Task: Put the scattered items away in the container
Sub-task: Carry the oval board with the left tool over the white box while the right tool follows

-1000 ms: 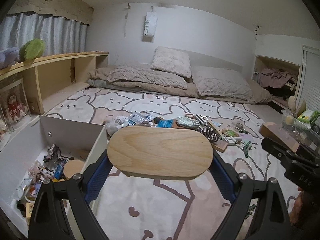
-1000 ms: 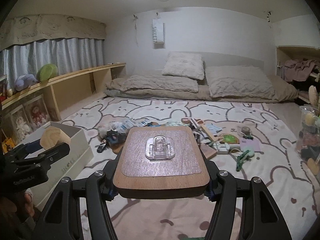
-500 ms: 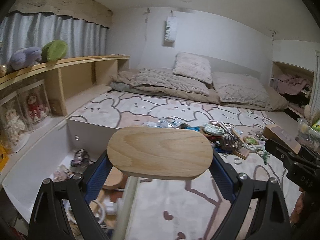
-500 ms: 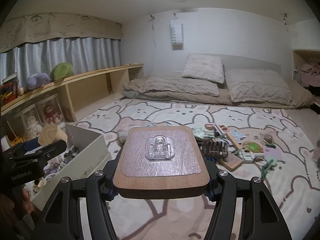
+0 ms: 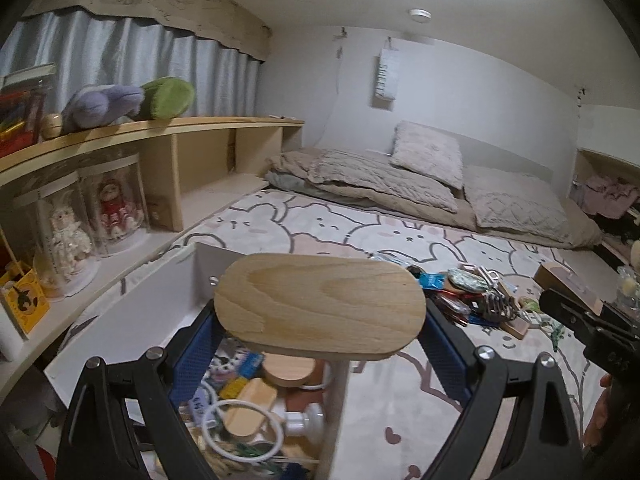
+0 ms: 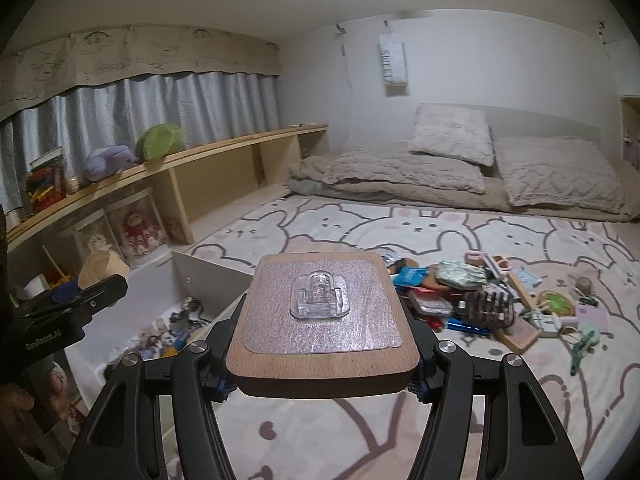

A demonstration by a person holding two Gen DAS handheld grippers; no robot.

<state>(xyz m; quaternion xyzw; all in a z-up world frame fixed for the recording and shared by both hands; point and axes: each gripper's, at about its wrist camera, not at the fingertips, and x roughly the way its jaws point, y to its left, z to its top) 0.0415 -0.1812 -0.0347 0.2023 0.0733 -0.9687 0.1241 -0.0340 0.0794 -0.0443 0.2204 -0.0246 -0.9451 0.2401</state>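
Observation:
My left gripper (image 5: 320, 332) is shut on a light oval wooden board (image 5: 320, 304) and holds it above the white storage box (image 5: 168, 292), over its right wall. My right gripper (image 6: 322, 364) is shut on a darker square wooden board (image 6: 320, 344) with a clear plastic hook (image 6: 319, 295) stuck on top, held above the rug just right of the box (image 6: 212, 276). The box holds several small items, among them a round wooden piece (image 5: 290, 370) and a white ring (image 5: 240, 428). A pile of scattered items (image 6: 472, 300) lies on the rug.
A bear-print rug (image 6: 420, 228) covers the floor. A low wooden shelf (image 5: 172, 128) with plush toys and doll jars runs along the left wall. Bedding and pillows (image 6: 452, 160) lie at the back. The right gripper shows at the left view's right edge (image 5: 580, 320).
Both grippers have swung left with their boards. The left gripper moved from over the rug to over the box, which now lies under it. The item pile shifted right in both views.

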